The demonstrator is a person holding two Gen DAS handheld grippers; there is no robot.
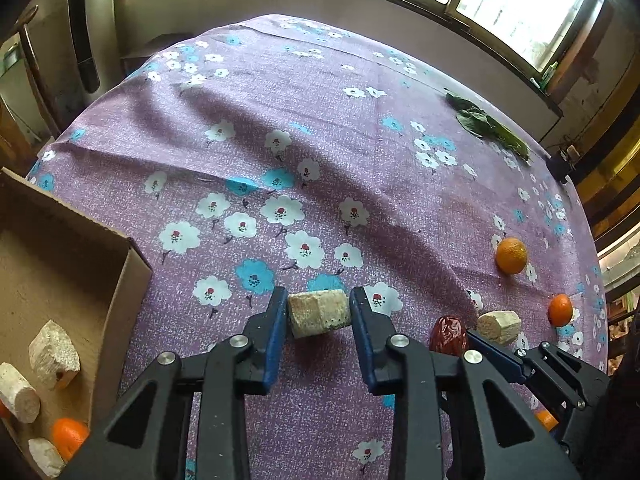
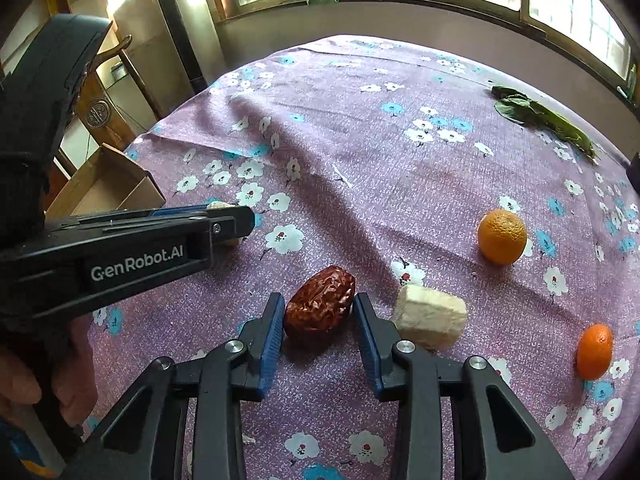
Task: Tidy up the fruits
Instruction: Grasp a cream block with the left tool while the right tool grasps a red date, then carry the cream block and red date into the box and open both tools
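Straddling a pale cane chunk [image 1: 319, 313] just right of the cardboard box [image 1: 120, 276], the left gripper [image 1: 319, 312] stands apart; right gripper [image 2: 319, 312], apart, flanks the red date [image 2: 320, 306]; closing squarely should avoid rolling.

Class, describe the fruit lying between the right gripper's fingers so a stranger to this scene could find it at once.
Start from the purple flowered tablecloth and find the right gripper at its near edge. Between its fingers lies the dried red date, with a pale chunk just to its right. It is the only dark red, wrinkled piece there; the oranges are smooth and bright.
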